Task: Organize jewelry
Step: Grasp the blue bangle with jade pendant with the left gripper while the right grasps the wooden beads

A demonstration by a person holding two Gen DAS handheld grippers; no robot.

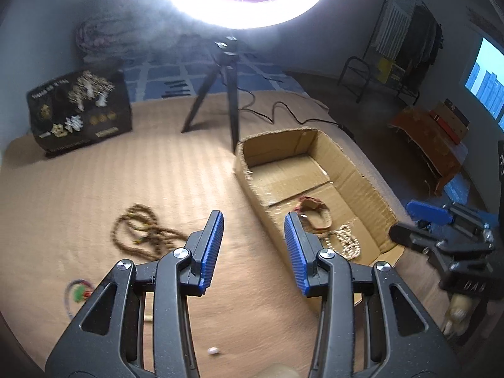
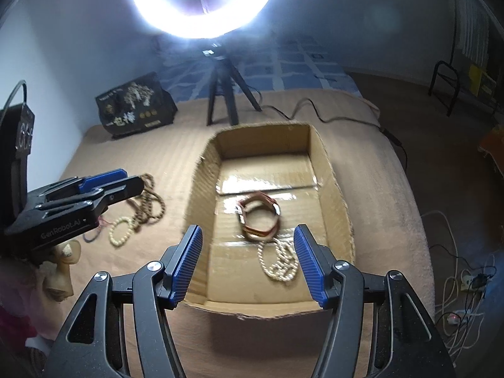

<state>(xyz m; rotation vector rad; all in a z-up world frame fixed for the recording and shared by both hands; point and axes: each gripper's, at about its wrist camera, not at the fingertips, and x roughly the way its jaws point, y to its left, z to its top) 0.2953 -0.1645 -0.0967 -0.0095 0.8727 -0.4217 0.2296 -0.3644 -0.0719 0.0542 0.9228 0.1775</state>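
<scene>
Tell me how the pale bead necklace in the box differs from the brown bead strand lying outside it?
The pale bead necklace is cream-coloured and lies inside the cardboard box, next to a leather strap bracelet. The brown bead strand is darker, looks longer, and sprawls in loose loops on the tan blanket left of the box. Both are beaded, and neither is held.

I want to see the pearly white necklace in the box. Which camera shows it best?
The right wrist view: the white bead necklace lies in full sight on the floor of the cardboard box, below the brown bracelet. In the left wrist view, the left gripper covers part of it.
</scene>
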